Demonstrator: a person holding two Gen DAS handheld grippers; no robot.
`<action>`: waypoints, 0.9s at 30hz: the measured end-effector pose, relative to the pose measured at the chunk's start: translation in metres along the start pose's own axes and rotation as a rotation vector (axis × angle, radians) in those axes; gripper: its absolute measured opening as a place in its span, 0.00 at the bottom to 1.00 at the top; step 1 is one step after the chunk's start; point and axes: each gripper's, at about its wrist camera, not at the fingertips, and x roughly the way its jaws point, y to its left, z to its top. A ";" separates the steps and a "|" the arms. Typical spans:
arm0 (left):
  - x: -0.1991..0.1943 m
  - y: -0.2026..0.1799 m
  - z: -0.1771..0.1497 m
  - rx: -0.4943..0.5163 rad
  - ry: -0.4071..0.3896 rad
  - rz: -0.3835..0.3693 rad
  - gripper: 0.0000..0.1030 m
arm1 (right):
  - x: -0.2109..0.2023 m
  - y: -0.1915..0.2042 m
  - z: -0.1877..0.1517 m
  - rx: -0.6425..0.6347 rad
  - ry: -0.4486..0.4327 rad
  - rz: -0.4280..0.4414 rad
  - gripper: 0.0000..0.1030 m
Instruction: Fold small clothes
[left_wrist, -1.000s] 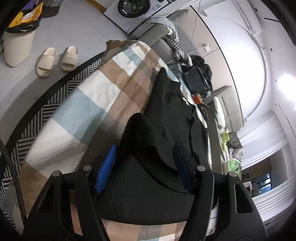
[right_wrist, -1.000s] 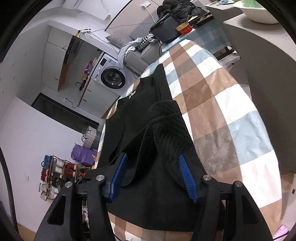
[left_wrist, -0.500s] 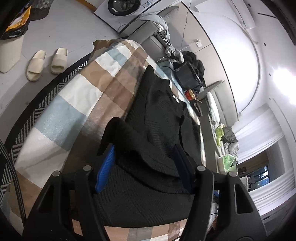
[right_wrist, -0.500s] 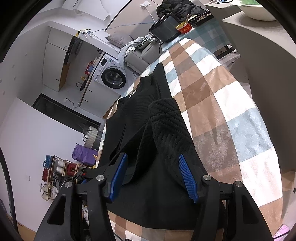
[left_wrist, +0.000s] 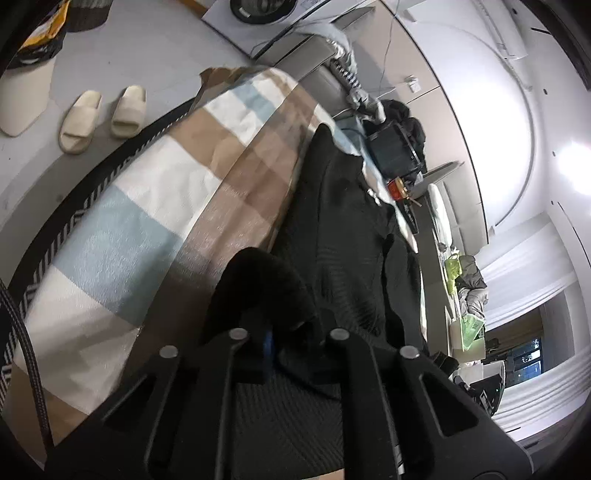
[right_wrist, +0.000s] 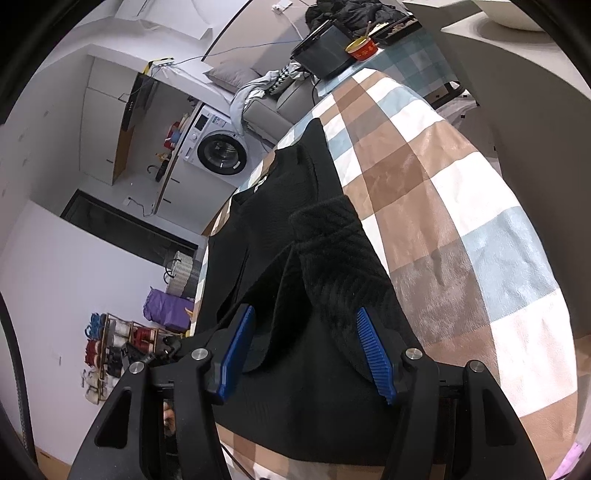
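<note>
The black garment lay flat on the checked blanket covering the surface. The left tool had just closed, clamping a raised fold of it. The right tool stood open astride another fold.

No lettering, label or number in either view is sharp enough to read.

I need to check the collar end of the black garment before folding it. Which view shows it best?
The right wrist view: the black garment lies lengthwise on the checked blanket, with its far end and a small white label in clear sight. The left wrist view shows the garment darker, its near part bunched up and hidden behind the left hand-held gripper.
</note>
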 end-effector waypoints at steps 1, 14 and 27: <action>-0.002 -0.002 0.000 0.009 -0.004 -0.005 0.07 | 0.001 0.002 0.000 0.021 0.017 0.003 0.60; -0.023 -0.011 0.001 0.035 -0.028 -0.058 0.05 | -0.032 0.024 -0.013 -0.051 -0.050 -0.113 0.61; -0.036 -0.001 -0.015 0.022 -0.039 -0.086 0.05 | -0.011 0.041 -0.011 -0.028 -0.009 -0.117 0.64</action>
